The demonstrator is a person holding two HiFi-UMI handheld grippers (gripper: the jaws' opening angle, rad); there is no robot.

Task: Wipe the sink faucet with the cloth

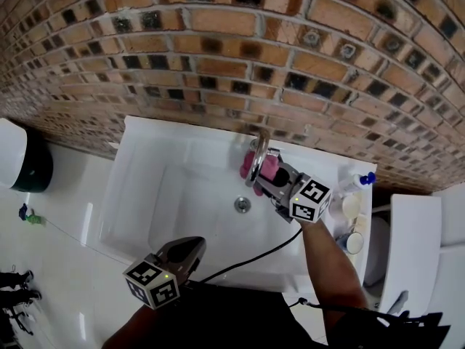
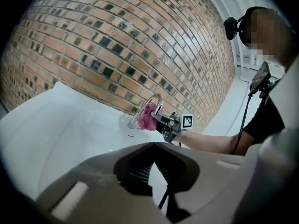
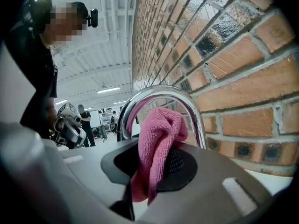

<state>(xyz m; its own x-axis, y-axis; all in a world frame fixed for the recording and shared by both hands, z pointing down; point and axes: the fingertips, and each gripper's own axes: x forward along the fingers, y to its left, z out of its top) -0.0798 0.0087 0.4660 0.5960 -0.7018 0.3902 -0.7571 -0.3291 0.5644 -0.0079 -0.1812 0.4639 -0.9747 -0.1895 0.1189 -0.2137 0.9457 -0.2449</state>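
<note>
The pink cloth (image 3: 156,143) is clamped between the jaws of the right gripper (image 1: 267,174) and is laid against the arch of the faucet (image 1: 256,155). The wiping seems under way, but how much is left cannot be judged. The left gripper (image 1: 187,251) is held well apart from the faucet, its jaws together on nothing.

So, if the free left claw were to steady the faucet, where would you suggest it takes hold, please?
Probably the faucet by its bare outlet end, coming in from the person's left over the basin. The cloth in the right claw fills the arch, while that down-curved end is a slim, uncovered tube. The left claw is shut, so it must open first.
</note>
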